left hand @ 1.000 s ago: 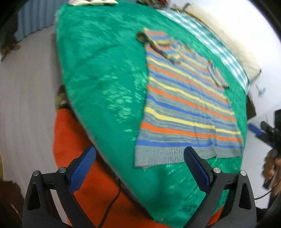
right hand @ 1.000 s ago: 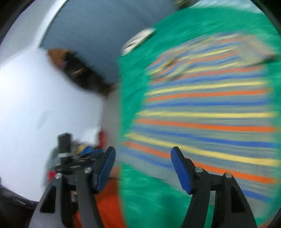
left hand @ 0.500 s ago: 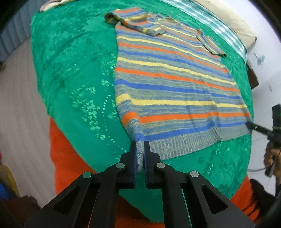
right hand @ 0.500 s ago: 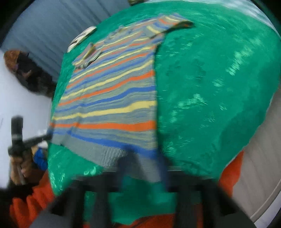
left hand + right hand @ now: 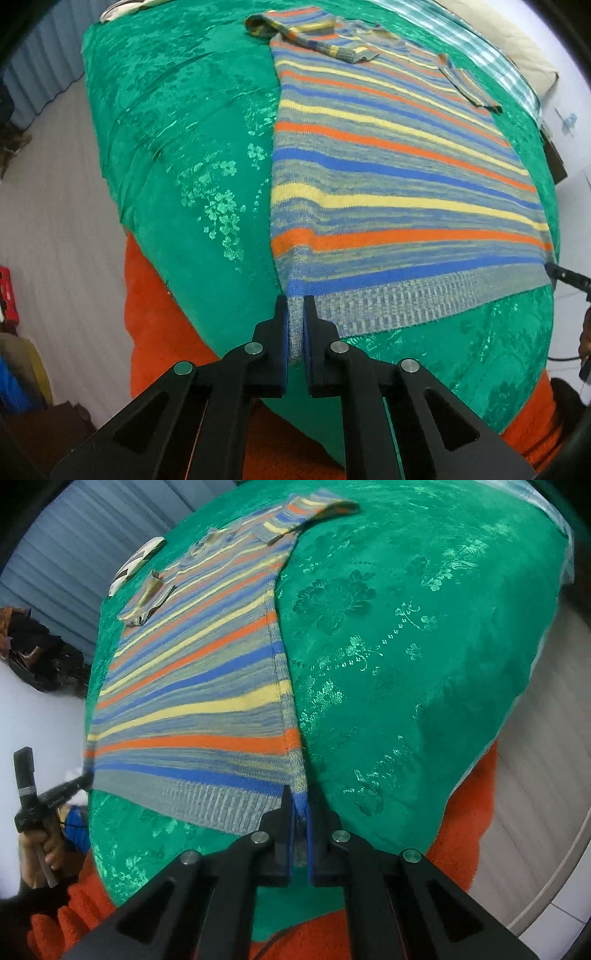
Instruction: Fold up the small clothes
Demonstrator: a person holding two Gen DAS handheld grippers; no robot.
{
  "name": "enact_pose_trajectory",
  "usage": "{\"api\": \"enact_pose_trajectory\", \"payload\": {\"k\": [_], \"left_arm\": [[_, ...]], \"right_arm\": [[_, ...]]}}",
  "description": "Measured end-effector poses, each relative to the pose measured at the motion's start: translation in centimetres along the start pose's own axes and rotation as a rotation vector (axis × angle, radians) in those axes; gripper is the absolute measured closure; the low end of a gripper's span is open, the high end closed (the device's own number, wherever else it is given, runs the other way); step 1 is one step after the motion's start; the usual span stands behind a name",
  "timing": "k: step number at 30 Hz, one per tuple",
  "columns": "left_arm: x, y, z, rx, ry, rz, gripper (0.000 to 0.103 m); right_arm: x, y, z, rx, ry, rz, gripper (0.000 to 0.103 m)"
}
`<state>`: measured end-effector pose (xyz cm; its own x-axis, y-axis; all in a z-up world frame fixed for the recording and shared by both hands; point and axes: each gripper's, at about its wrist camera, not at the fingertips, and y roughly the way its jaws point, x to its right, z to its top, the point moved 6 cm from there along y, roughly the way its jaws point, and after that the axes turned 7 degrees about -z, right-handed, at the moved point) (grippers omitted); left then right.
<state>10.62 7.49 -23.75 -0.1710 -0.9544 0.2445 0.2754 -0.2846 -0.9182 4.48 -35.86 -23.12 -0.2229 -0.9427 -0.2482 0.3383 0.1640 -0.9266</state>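
Note:
A knitted sweater [image 5: 388,177] [image 5: 192,701], striped in orange, yellow, blue and grey, lies flat on a green bedspread [image 5: 184,147] [image 5: 406,646]. Its sleeves [image 5: 314,33] are folded onto the chest. My left gripper [image 5: 295,302] pinches the near left corner of the ribbed hem. The knit fills the narrow gap between its pads, and its jaws are opening slightly. My right gripper [image 5: 300,792] is shut on the opposite hem corner. Each wrist view shows the other gripper's tip at the far hem corner [image 5: 565,275] [image 5: 74,784], the left one held by a hand [image 5: 40,849].
An orange blanket [image 5: 155,314] [image 5: 469,830] hangs below the bedspread's near edge. A pillow [image 5: 517,48] and striped sheet lie at the far side. A white patterned item [image 5: 136,565] rests at the far edge. A dark bag [image 5: 40,657] sits on the floor.
Both grippers were open above the near edge a second ago. They have come down onto the hem corners and closed on the knit.

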Motion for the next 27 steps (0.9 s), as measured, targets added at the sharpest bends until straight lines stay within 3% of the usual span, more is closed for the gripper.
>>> {"api": "enact_pose_trajectory", "payload": {"k": [2,3,4,6,9,11,13,16,18,20,23,27], "left_arm": [[-0.3,-0.4,-0.2,-0.005,-0.015,0.008,0.078],[-0.6,-0.8,-0.5,-0.012,-0.021,0.029,0.054],[-1.1,-1.4,-0.7,-0.011,-0.030,0.063,0.039],[-2.4,-3.6,-0.8,0.031,-0.036,0.116,0.038],[-3.7,-7.3,0.2,0.130,-0.064,0.176,0.038],[-2.9,-9.2,1.9,0.205,-0.060,0.153,0.036],[-1.1,-9.9,3.7,0.258,-0.037,0.104,0.027],[2.9,-8.5,5.8,0.311,0.029,0.022,0.020],[4.8,-6.1,6.2,0.298,0.062,-0.010,0.019],[5.2,-2.6,5.9,0.238,0.062,-0.009,0.019],[3.6,1.7,3.4,0.084,0.072,0.059,0.023],[1.6,-0.8,0.2,0.114,0.103,0.100,0.014]], "right_arm": [[-0.1,-0.3,0.0,0.013,-0.002,-0.001,0.098],[-0.3,-0.5,-0.1,0.016,-0.002,0.001,0.096],[-0.3,-0.8,-0.2,0.014,0.002,0.009,0.086],[0.4,-2.2,-0.9,-0.005,-0.004,-0.007,0.073],[2.0,-5.4,-0.8,0.026,-0.074,-0.121,0.071],[1.9,-7.2,0.4,0.062,-0.147,-0.184,0.070],[0.3,-8.4,2.4,0.105,-0.253,-0.220,0.069],[-4.7,-7.6,5.2,0.150,-0.401,-0.163,0.067],[-8.1,-5.1,6.2,0.145,-0.447,-0.054,0.067],[-9.6,-2.3,6.3,0.111,-0.442,0.008,0.067],[-8.9,1.7,4.9,0.030,-0.455,-0.033,0.067],[-5.8,-0.3,2.8,-0.036,-0.472,-0.068,0.067]]}}
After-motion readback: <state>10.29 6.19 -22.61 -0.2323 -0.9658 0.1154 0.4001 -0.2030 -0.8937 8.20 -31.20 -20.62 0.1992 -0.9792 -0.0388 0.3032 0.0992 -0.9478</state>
